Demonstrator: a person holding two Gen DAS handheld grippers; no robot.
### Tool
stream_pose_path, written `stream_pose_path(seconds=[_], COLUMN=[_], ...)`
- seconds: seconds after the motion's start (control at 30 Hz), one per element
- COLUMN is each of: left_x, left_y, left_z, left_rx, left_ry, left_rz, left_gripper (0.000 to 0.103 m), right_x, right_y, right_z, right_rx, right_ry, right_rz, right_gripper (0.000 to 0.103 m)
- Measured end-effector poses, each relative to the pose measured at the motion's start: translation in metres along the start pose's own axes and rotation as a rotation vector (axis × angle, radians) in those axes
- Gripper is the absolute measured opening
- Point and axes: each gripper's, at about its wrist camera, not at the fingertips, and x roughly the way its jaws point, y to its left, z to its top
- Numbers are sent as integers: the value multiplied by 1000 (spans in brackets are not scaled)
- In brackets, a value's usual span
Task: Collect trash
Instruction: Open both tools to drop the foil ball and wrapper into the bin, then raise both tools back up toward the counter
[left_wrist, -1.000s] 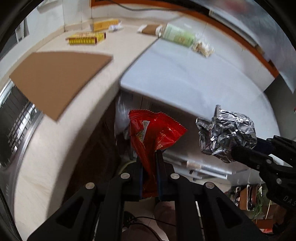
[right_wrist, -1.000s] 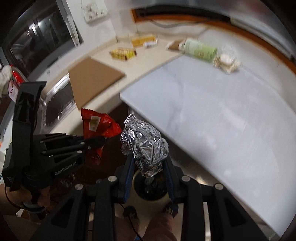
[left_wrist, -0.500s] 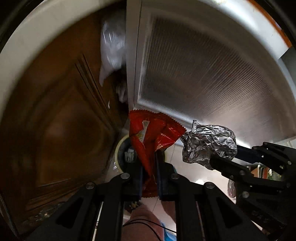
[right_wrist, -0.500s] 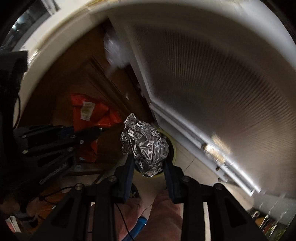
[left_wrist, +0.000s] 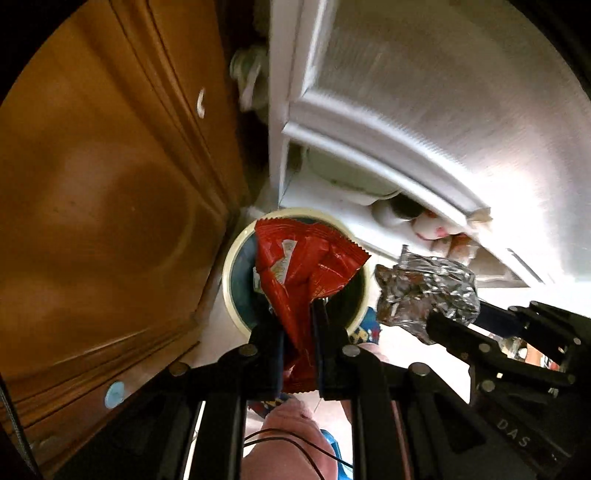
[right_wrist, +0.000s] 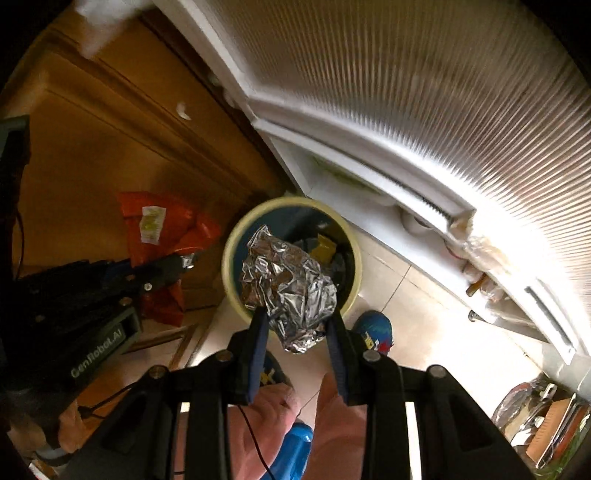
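Left wrist view. Wooden cabinet door (left_wrist: 110, 192) fills the left; white ribbed door (left_wrist: 443, 92) the upper right; pale tiled floor (left_wrist: 413, 343) below.
- Bin (left_wrist: 231, 266): round, cream rim, dark blue inside, standing on the floor at the foot of the cabinet.
- Red snack wrapper (left_wrist: 306, 266): glossy, creased, serrated top edge, pale label patch on its face. Pinched by its lower part between the narrowed fingers of the left gripper (left_wrist: 300, 332); its upper part fans out directly in front of the bin's mouth.
- Foil ball (left_wrist: 428, 291): crumpled silver, faceted, clamped at the tip of the right gripper (left_wrist: 443, 325), which enters from the right; it sits just right of the wrapper, beside the bin rim.

Right wrist view. Same cabinet door (right_wrist: 110, 155) at left, ribbed door (right_wrist: 424, 92) upper right, tiled floor (right_wrist: 417, 306) below.
- Foil ball (right_wrist: 291, 291): held between the two fingers of the right gripper (right_wrist: 295, 332), set apart to the ball's width; it hangs over the near half of the bin (right_wrist: 354, 254), whose interior shows dark and yellow scraps.
- Red snack wrapper (right_wrist: 162, 236): left of the bin, against the cabinet, gripped by the left gripper (right_wrist: 184, 263), jaws closed on it.
- Blue shoe (right_wrist: 373, 328): on the floor beside the bin.
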Motion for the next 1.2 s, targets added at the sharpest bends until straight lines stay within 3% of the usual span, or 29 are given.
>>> stream_pose_path(seconds=[0.3, 0.5, 0.7, 0.97, 1.2], left_x=[53, 65, 72, 71, 58], left_y=[22, 23, 16, 22, 23], left_z=[14, 20, 18, 13, 5], left_rx=[-39, -38, -15, -14, -16], left_ry=[14, 12, 28, 33, 27], left_rz=[16, 2, -3, 38, 55], left_gripper=[14, 17, 33, 76, 77], right_x=[57, 79, 89, 88, 80], right_y=[-21, -23, -22, -20, -21], right_z=[11, 19, 23, 18, 17], right_rx=[70, 109, 159, 153, 161], right_ry=[39, 48, 52, 54, 46], right_rz=[6, 42, 116, 75, 66], right_gripper=[32, 32, 33, 36, 37])
